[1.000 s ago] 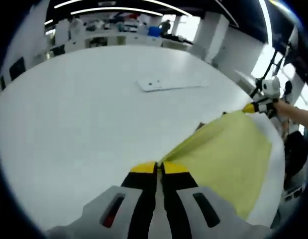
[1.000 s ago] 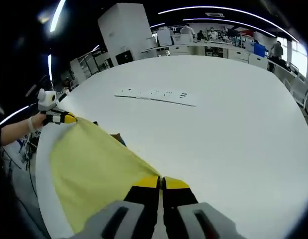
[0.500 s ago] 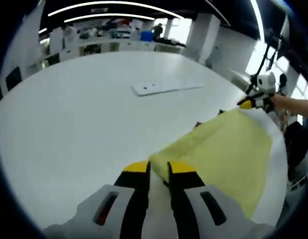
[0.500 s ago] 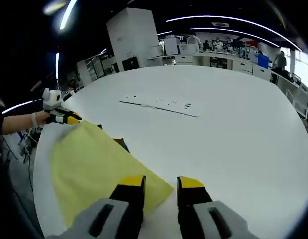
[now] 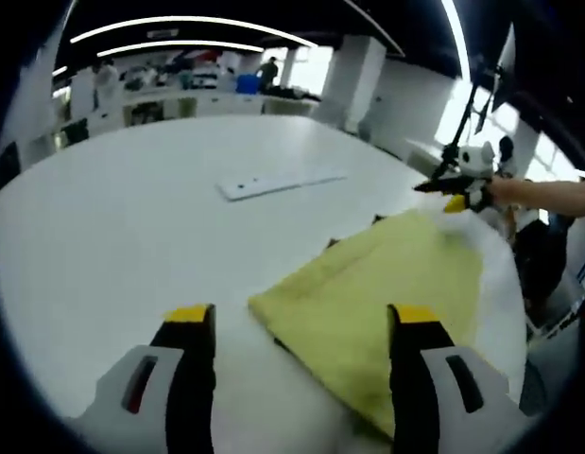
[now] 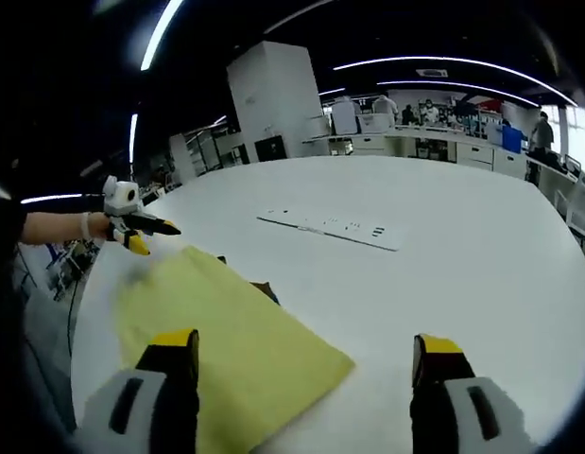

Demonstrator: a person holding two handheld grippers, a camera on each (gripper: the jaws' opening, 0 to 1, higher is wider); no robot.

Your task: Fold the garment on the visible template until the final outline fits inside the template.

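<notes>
A pale yellow garment (image 5: pixel 377 288) lies flat and folded on the white table (image 5: pixel 112 236). My left gripper (image 5: pixel 301 317) is open wide, with the garment's near corner lying loose between its jaws. In the right gripper view the garment (image 6: pixel 231 331) spreads to the left, and my right gripper (image 6: pixel 306 345) is open over its corner, holding nothing. Each gripper shows in the other view at the garment's far corner, open: the right gripper (image 5: pixel 451 194) and the left gripper (image 6: pixel 141 230). A small dark edge (image 6: pixel 265 288) peeks out from under the garment.
A long flat white strip (image 5: pixel 278 182) lies on the table beyond the garment, seen as the strip (image 6: pixel 330 227) in the right gripper view. The table edge (image 5: pixel 505 312) runs close past the garment. Benches, shelves and people stand far behind.
Both grippers were shut on the garment's corners a second ago; both have opened wide and let go. The garment now rests flat on the table.
</notes>
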